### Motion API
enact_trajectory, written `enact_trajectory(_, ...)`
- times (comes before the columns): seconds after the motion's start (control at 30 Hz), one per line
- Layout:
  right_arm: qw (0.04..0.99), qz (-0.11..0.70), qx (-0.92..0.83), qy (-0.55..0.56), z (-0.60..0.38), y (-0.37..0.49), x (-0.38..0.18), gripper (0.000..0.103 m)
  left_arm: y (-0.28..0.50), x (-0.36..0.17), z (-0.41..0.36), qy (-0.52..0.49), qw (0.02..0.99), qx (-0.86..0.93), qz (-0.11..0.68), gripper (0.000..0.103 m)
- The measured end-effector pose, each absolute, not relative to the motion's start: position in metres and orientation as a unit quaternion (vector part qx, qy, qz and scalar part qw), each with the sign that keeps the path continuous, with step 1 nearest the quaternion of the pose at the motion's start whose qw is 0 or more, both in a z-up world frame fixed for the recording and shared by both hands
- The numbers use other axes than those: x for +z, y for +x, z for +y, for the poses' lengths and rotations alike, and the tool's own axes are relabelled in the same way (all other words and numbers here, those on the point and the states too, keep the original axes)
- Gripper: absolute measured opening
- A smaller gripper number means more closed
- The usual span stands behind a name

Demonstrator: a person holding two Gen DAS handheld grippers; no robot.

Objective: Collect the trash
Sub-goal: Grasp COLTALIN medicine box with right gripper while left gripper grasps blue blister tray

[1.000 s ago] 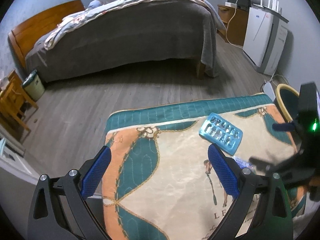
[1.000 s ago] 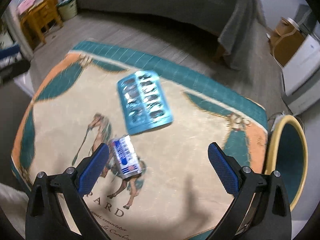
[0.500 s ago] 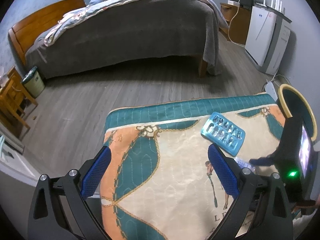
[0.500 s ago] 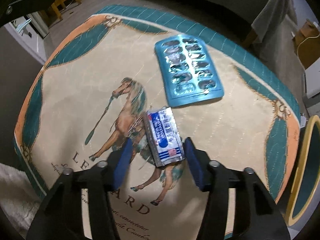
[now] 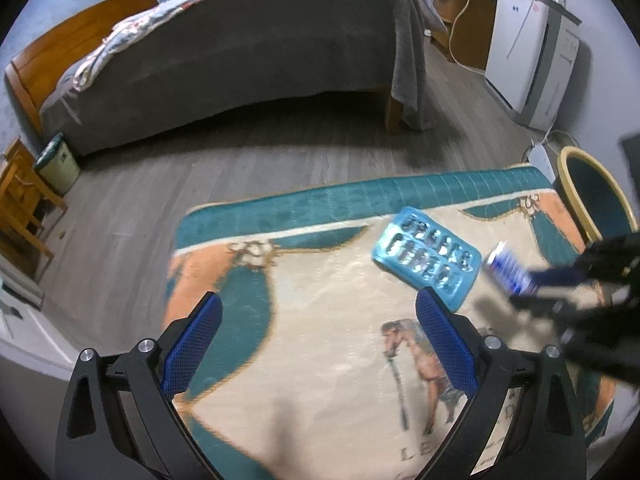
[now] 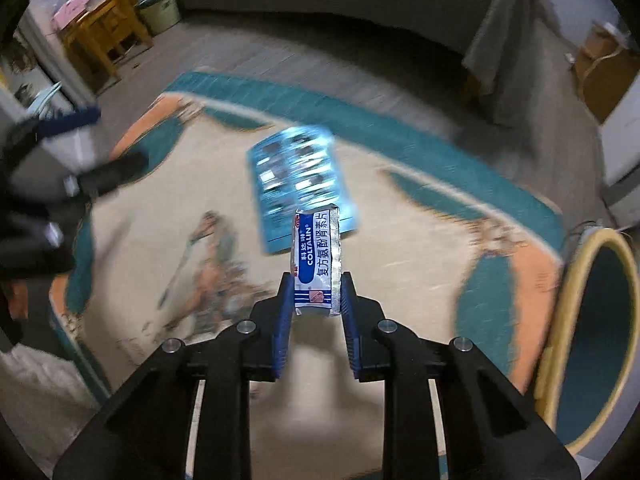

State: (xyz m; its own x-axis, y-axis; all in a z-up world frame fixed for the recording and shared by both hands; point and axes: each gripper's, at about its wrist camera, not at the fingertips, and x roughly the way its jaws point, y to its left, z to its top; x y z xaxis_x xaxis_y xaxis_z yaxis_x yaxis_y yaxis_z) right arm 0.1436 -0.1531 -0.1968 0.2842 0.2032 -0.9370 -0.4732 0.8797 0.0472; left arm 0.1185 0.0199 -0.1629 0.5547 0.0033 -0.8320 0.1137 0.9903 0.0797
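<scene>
One bit of trash, the pill packet (image 6: 317, 264), is pinched in the closing right gripper (image 6: 316, 304) & off the cloth (image 6: 400, 280); blue pill tray (image 5: 426, 255) left, left gripper (image 5: 318, 344) wide open w/ nothing.

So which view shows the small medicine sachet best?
The right wrist view: the medicine sachet stands sharp and centred between the closing jaws of the right gripper, with its print readable. The left wrist view shows it only as a small blurred blue-and-white shape near the right edge, beside the blue blister pack.

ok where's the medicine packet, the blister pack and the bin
medicine packet (image 6: 317, 260): right wrist view, printed front.
blister pack (image 5: 426, 257): left wrist view, middle of the blisters.
bin (image 6: 560, 312): right wrist view, yellow rim.
</scene>
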Motion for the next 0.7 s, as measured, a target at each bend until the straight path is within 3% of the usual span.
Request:
enact_trajectory(0.4,0.825,0.539,0.139,-0.099,-0.232,0.171,-0.186,0.023,0.16,-0.217,-0.039,-0.036,0.849,-0.056,0.524,0.096)
enact_trajectory(0.7,0.823,0.54,0.147,-0.099,-0.239,0.169,-0.192,0.023,0.183,-0.238,-0.063,-0.042,0.847,-0.026,0.53,0.095)
